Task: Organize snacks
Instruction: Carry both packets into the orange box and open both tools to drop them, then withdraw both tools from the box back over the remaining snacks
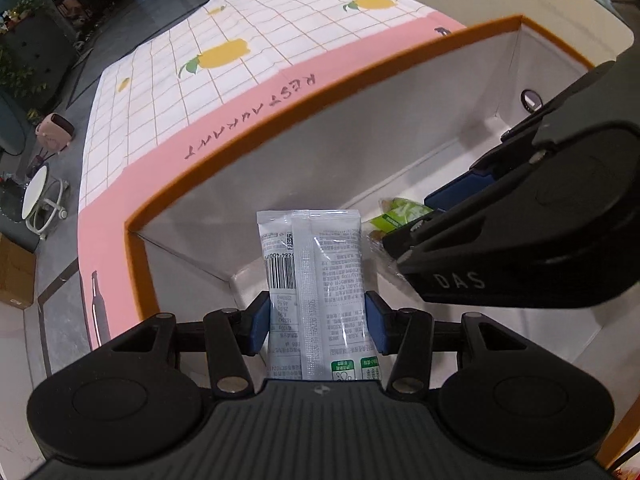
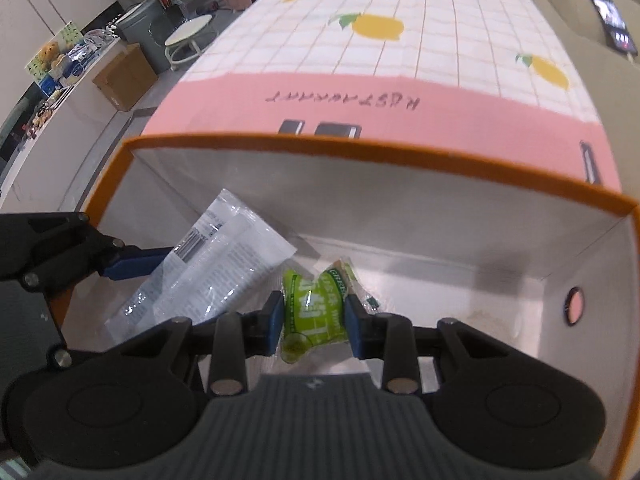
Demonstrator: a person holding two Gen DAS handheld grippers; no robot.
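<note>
An orange-rimmed white box (image 1: 360,140) (image 2: 400,208) stands on the table, and both grippers reach down into it. My left gripper (image 1: 318,324) is shut on a white-and-silver snack packet (image 1: 320,264) (image 2: 224,264), printed with a barcode, whose far end points at the box's left corner. My right gripper (image 2: 314,320) is shut on a small green snack packet (image 2: 316,308) (image 1: 404,212), squeezed at its middle over the box floor. The two packets nearly meet. Whether either rests on the floor I cannot tell.
The box sits on a tablecloth (image 1: 240,40) (image 2: 400,92) with a pink band and lemon grid. A round hole (image 2: 575,306) marks the box's right wall. A phone (image 2: 614,24) lies at the far right. On the floor to the left are a cardboard box (image 2: 124,76) and a white stool (image 2: 188,36).
</note>
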